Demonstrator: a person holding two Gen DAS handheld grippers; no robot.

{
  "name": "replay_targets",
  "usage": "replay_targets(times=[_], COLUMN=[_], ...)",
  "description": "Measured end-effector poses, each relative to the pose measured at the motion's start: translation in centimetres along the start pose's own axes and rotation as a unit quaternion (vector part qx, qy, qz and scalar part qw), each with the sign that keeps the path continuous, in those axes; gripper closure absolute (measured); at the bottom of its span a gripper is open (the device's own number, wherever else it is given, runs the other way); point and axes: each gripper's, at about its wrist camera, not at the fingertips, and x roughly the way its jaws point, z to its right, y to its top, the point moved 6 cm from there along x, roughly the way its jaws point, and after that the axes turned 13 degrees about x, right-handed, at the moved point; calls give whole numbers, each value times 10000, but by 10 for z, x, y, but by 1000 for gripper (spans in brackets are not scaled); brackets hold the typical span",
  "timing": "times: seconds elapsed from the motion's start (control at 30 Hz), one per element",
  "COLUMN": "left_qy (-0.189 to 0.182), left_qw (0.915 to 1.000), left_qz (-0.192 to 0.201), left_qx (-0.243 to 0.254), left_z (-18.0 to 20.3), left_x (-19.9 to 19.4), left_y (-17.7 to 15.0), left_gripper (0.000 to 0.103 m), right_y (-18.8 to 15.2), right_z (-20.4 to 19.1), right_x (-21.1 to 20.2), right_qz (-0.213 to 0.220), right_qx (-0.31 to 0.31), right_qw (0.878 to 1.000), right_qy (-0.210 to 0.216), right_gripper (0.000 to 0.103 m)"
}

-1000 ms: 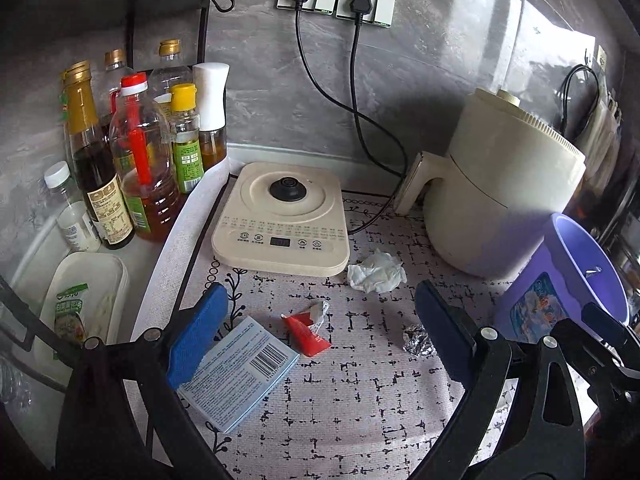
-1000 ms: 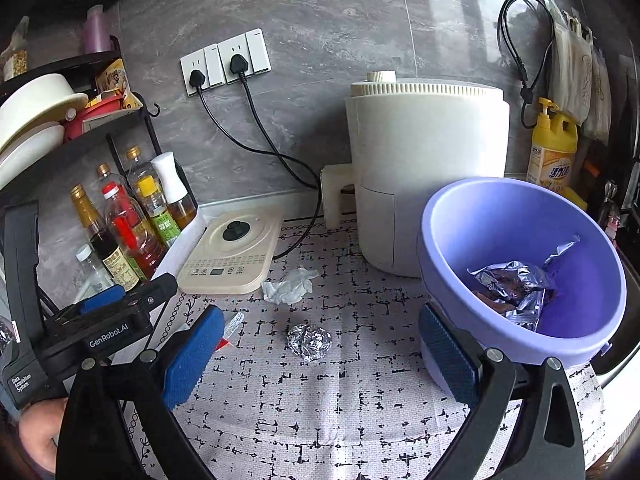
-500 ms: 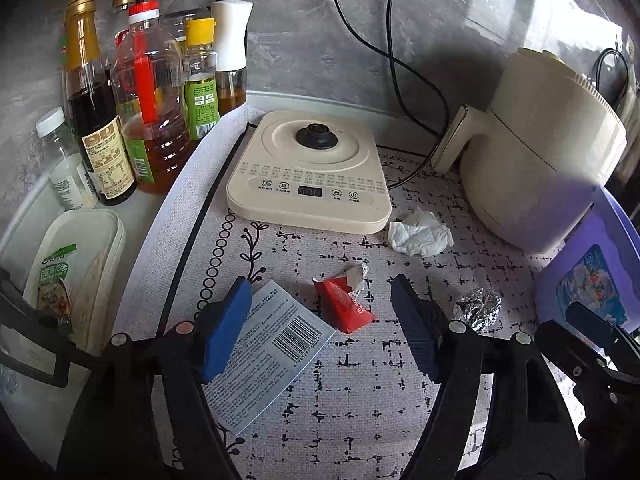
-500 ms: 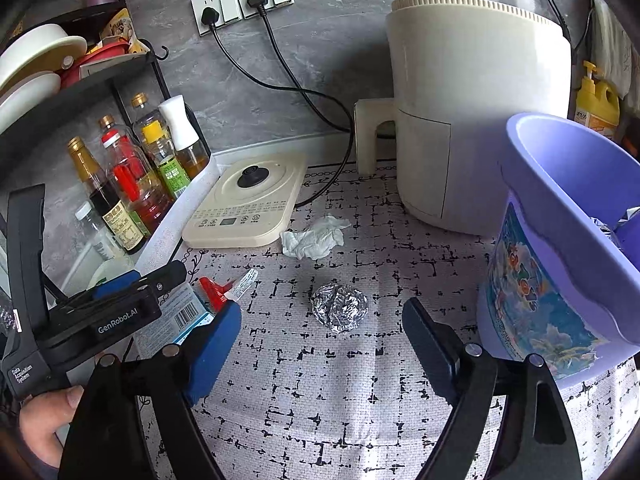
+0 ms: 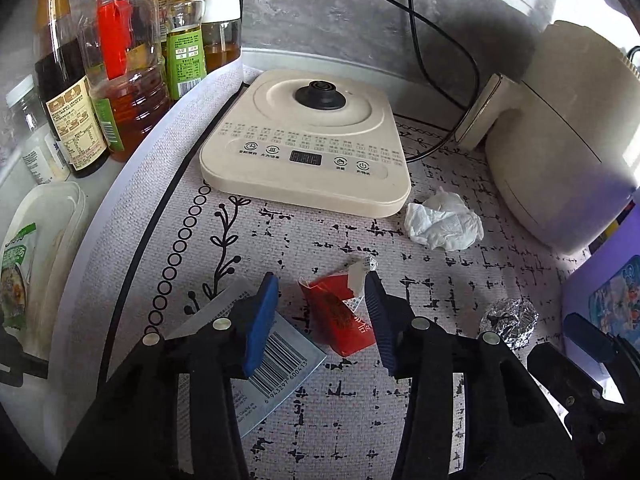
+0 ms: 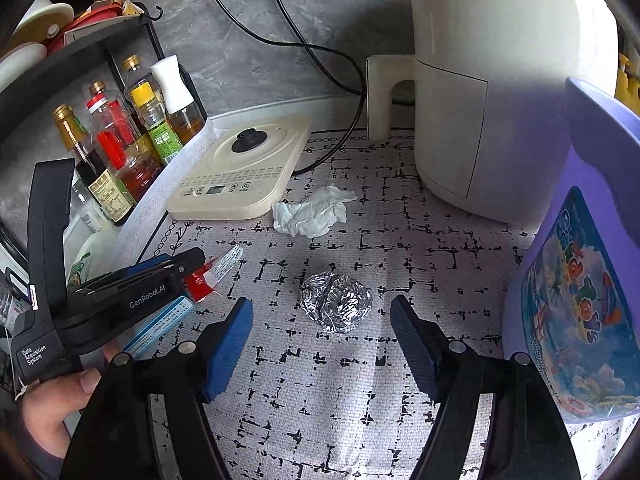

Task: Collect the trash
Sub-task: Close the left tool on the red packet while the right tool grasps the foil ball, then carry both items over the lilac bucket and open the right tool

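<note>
Item 1: red sachet [image 5: 340,320], torn open, lying flat on the bench [image 5: 440,400] mat between the fingers of the left tool [image 5: 320,312], beside a blue barcoded card [image 5: 280,356]. Judged light, limp and slick-skinned; best pinched across its crumpled torn top, where there is some thickness, since the flat body offers little to grip. Left tool's jaws are closing at a narrow gap, the far pad at or nearly at the white torn edge, no firm pinch seen.

Item 2: foil ball [image 6: 336,308], on the mat ahead of the right tool [image 6: 320,344], just beyond its fingertips. Judged light, crushable, with a creased surface that grips well; take across the middle. Right tool's jaws are closing but wide, nothing pressed.

Item 3: crumpled tissue [image 6: 310,214], near the cream cooker base [image 6: 240,172]. Soft, near weightless.

Item 4: purple bin [image 6: 580,280], right edge of the bench; likely destination.

View notes: the left wrist view shows the sachet's torn top and the card's barcode. The right wrist view shows the left tool from outside, a hand [image 6: 56,408] holding it, the wall sockets and the bin's picture label.
</note>
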Motion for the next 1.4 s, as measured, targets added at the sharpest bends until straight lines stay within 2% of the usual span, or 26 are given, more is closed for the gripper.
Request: replay_targets(times=[0.07, 0.13, 0.2, 0.37, 0.43, 0.53, 0.73, 0.87, 1.0, 1.1, 1.17, 1.4], left_qy=[-22, 25, 61, 242, 324, 479, 810, 850, 706, 511, 405, -65], left_qw=[9999, 9998, 9997, 9991, 9986, 9974, 9943, 9932, 9949, 9959, 9949, 9910], left_qz=[-67, -125, -119, 80, 174, 301, 372, 483, 658, 744, 921, 1198], left_qx=[-89, -156, -223, -351, -375, -441, -577, -630, -299, -87, 53, 586], left_z=[1, 1, 2, 0, -2, -6, -8, -8, -6, -7, -5, 17], left_x=[6, 11, 14, 4, -4, -15, -40, -64, -77, -82, -93, -112], left_y=[0, -1, 0, 10, 15, 21, 26, 26, 34, 48, 59, 78], left_gripper=[65, 80, 89, 89, 89, 89, 89, 89, 89, 89, 89, 89], right_y=[3, 5, 8, 8, 8, 10, 20, 27, 36, 42, 45, 53], right_z=[0, 1, 1, 4, 4, 3, -12, -27, -37, -41, -38, -31], right_x=[5, 9, 14, 31, 38, 44, 32, 14, -5, -24, -38, -85], right_qz=[-45, -97, -148, -412, -541, -655, -593, -455, -189, 181, 273, 954], right_qx=[-89, -159, -236, -440, -509, -610, -769, -914, -836, -674, -279, 132], right_qw=[9999, 9998, 9996, 9982, 9972, 9959, 9941, 9921, 9933, 9958, 9977, 9951], right_qy=[4, 15, 17, 29, 45, 98, 487, 724, 780, 591, 557, 232], right_gripper=[32, 32, 32, 36, 42, 59, 62, 62, 62, 62, 62, 62])
